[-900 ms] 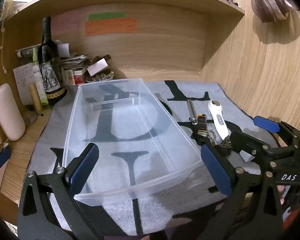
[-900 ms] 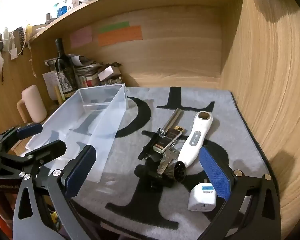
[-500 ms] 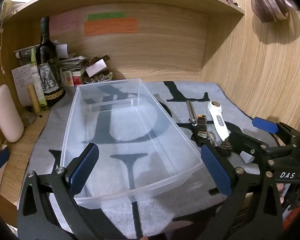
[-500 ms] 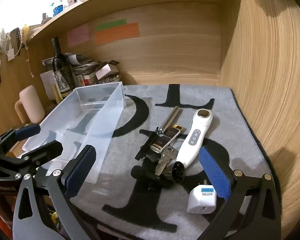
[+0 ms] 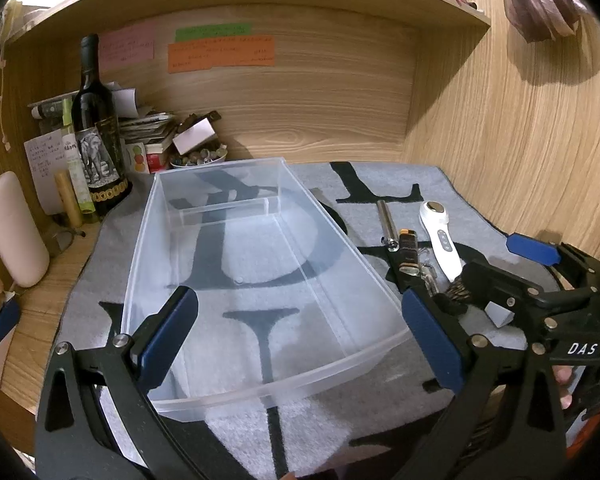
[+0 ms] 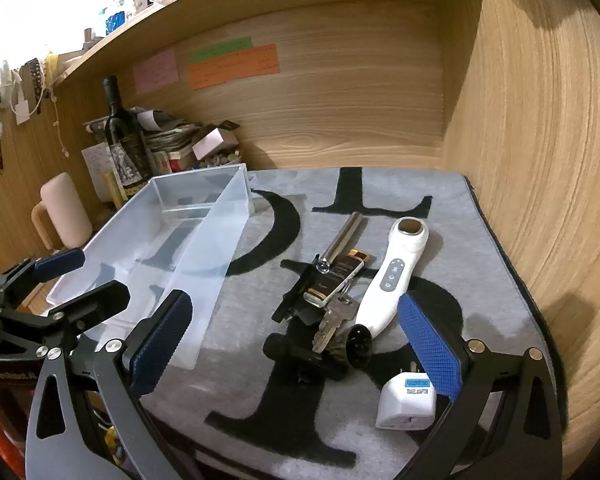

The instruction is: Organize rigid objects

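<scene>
Tilting downward, both wide-open tools, left tool (image 5: 300, 328) and right tool (image 6: 296, 344), hold nothing.

Left tongs (image 5: 300, 336) spread wide over clear bin (image 5: 340, 236), white handheld device (image 5: 440, 236) beside it

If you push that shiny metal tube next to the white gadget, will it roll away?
Probably a little. The metal tube looks round and smooth, so it may roll sideways and slip in a grip. But it lies on a fuzzy grey mat, and its near end sits against the black lighter, which should slow it.
</scene>
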Demonstrator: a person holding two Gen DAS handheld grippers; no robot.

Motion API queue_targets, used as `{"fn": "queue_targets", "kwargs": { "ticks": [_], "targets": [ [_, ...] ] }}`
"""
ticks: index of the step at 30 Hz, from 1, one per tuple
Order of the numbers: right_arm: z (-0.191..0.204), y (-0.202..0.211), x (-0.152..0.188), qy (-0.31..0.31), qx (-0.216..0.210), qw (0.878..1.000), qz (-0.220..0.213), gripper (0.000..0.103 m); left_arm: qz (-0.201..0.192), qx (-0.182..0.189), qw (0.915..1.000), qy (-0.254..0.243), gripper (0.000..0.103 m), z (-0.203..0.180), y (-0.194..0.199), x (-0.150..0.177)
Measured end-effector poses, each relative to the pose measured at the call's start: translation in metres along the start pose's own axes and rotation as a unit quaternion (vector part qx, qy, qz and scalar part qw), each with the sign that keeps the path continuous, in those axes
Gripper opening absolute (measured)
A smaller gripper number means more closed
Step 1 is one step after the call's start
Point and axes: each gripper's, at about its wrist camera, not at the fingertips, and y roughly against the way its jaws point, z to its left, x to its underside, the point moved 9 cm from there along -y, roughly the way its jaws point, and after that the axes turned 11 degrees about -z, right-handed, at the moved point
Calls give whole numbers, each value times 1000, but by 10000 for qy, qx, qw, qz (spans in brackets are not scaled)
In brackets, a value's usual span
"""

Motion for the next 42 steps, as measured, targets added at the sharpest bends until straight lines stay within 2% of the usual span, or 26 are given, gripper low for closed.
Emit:
{"fn": "queue_targets", "kwargs": {
  "ticks": [42],
  "targets": [
    [3, 1, -4, -50, -73, 10000, 15, 103, -26, 28, 10000, -46, 103, -4, 1, -2]
  ]
}}
